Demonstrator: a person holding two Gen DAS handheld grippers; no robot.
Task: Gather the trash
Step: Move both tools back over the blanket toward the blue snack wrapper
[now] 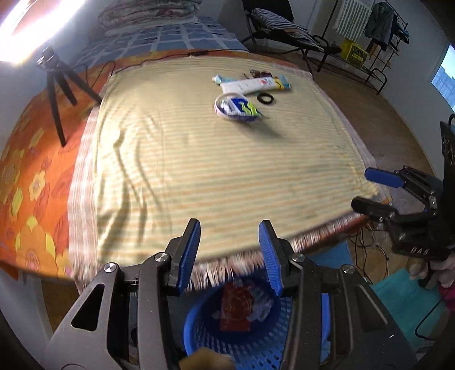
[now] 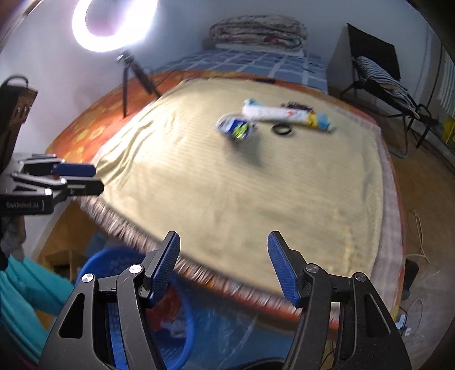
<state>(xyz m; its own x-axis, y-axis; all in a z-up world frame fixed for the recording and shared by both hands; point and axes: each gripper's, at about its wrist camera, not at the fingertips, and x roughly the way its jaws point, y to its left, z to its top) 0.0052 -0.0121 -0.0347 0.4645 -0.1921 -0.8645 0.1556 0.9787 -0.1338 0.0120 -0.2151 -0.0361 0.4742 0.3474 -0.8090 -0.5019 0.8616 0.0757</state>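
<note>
blurred wrappers, half-hidden blue basket, fringe smeared

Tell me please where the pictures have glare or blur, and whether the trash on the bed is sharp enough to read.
Left wrist view: strong glare at the top left corner; the fringe of the striped cloth is smeared, and the wrappers show colours but no readable print. Right wrist view: the ring light blows out white, and the wrappers are blurrier. Both views bend at the edges.
</note>
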